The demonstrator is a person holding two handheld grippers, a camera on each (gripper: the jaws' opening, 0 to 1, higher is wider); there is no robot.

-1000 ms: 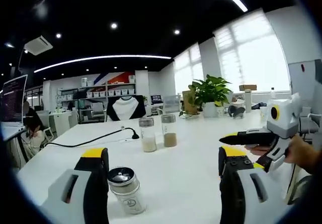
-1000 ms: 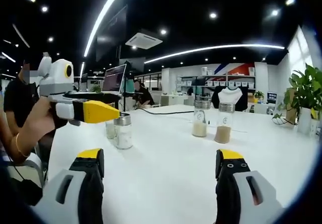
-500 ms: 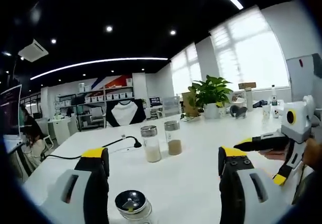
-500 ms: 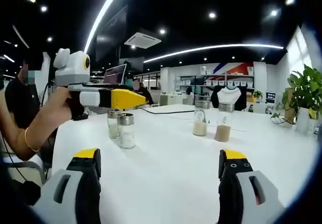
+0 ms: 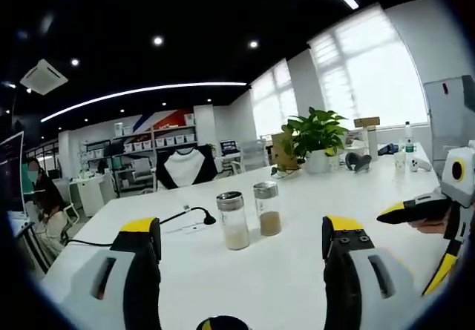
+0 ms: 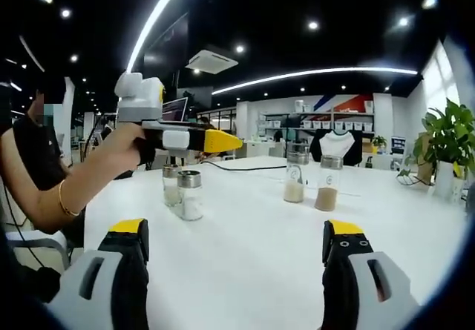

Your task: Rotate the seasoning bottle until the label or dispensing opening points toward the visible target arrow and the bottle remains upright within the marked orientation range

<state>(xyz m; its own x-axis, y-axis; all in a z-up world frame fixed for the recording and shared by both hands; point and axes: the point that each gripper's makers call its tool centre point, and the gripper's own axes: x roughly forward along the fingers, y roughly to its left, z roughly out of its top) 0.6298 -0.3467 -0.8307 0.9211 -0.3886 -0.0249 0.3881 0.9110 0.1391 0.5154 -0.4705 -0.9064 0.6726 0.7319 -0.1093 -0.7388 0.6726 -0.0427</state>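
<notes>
Two small seasoning bottles with metal lids and white contents stand side by side on the white table, the nearer one [image 6: 190, 196] in front of the other [image 6: 171, 185]. My left gripper [image 6: 223, 142] is held by a hand and hovers just above them, its yellow tip pointing right. In the left gripper view its jaws [image 5: 241, 230] stand wide open, with a dark lid [image 5: 223, 322] peeking in at the bottom edge between them. My right gripper [image 6: 236, 230] is open over bare table, and appears as a yellow-tipped tool [image 5: 415, 210] at the right edge.
Two taller glass jars hold pale powder [image 6: 295, 174] and brown powder [image 6: 326, 183] at mid-table; they show as the pale jar [image 5: 234, 221] and the brown jar [image 5: 267, 208]. A black cable [image 5: 185, 216] lies behind them. A potted plant [image 5: 315, 133] stands at the far end.
My left gripper has moved forward and up over the small bottles; in its own view the bottle has slid down to the bottom edge. The right gripper has stayed put.
</notes>
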